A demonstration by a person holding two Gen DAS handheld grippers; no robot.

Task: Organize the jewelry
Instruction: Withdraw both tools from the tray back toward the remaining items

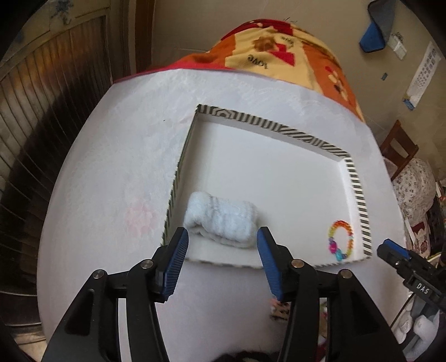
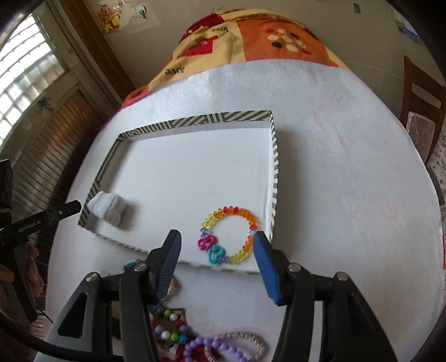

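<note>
Beige wall (image 1: pixel 178 25) behind; dark wood slatted door (image 1: pixel 41 117) at left of the frame; bright glass-block window (image 2: pixel 25 75) upper left in right wrist view, daylight coming through; wooden chair (image 2: pixel 423 103) at right edge; calendar (image 1: pixel 423 75) hanging upper right on the wall; orange-yellow patterned blanket (image 2: pixel 251 33) past the white-covered bench (image 2: pixel 348 181); floral fabric (image 1: pixel 415 189) at right.

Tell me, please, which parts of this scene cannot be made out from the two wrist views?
- Loose jewelry pile, right wrist view: cut by the bottom edge and covered by the right gripper.
- Small teal piece, right wrist view: too small to identify.
- Item below the tray, left wrist view: blurred, behind the left gripper.
</note>
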